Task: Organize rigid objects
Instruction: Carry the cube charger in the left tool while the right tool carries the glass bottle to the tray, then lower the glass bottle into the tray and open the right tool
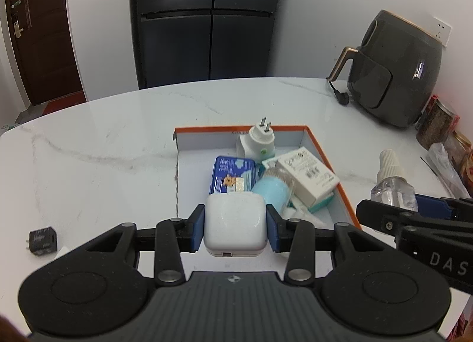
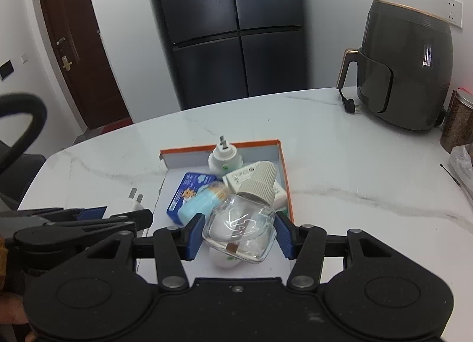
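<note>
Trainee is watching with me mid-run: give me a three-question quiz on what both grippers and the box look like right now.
1. True or false: the left gripper is shut on a white charger.
2. What does the right gripper hold? A) blue tin B) clear glass bottle C) black plug
3. Fill in: the small black adapter lies on the table, ____ the orange-rimmed box.

Key:
1. True.
2. B, the clear glass bottle with a cream cap.
3. Outside; the blue tin and white plug-in unit lie inside.
</note>
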Available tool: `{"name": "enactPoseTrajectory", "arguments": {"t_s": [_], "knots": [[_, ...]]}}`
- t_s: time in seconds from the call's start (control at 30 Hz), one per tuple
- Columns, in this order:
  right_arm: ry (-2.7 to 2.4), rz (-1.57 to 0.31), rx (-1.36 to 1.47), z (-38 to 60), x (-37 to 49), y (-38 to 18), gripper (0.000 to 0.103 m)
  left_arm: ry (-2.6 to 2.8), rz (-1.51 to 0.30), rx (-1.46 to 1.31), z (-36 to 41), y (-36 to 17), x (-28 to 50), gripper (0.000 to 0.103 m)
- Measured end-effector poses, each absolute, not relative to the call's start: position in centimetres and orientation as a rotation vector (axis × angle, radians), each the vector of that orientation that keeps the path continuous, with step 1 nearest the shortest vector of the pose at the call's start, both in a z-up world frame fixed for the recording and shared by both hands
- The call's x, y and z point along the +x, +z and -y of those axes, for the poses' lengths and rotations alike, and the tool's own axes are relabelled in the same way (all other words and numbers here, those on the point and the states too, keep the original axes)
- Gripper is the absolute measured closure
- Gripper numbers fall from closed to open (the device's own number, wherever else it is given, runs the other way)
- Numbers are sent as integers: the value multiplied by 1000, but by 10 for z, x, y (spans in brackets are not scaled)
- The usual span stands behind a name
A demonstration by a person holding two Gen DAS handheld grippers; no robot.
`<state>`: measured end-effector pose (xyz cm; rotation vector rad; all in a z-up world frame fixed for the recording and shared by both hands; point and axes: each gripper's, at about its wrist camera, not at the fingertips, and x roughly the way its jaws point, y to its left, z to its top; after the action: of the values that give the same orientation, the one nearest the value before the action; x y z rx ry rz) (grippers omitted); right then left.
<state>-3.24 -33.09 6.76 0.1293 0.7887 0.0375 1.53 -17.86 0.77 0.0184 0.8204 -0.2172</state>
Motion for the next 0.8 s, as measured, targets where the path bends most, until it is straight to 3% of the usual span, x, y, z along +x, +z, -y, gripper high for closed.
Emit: {"name": "enactPoseTrajectory", "arguments": {"t_s": [0.8], "knots": [[17,-823,202,350,92,52,41,-252,-855,-1,204,-6,91,61]]}}
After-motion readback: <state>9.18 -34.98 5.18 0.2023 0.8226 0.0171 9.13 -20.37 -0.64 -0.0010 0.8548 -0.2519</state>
